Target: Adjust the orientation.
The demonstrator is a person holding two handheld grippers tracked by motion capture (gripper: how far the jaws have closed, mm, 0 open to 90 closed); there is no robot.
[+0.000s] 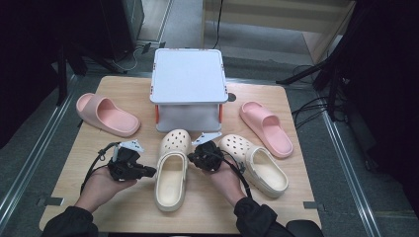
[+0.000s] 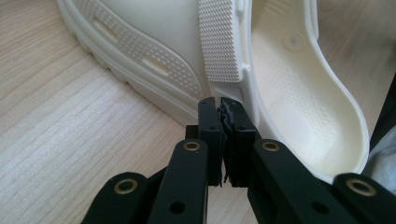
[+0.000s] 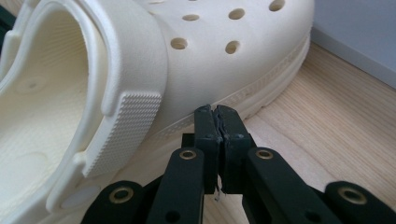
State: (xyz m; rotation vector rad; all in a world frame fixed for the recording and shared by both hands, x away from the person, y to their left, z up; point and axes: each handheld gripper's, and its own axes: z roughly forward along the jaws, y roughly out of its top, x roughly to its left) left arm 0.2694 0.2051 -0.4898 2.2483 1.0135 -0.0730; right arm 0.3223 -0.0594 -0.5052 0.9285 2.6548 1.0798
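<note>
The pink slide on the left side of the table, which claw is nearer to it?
Left. The left claw sits below the pink slide, beside the cream clog. The right claw lies across that clog, farther away.

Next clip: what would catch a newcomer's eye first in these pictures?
Two cream clogs lie side by side at the near middle of the wooden table, flanked by the left gripper and the right gripper, each with its jaws shut and empty, tips close to the left clog's sides. Behind them stands a white lidded box, with one pink slide at the far left and another at the right.
</note>
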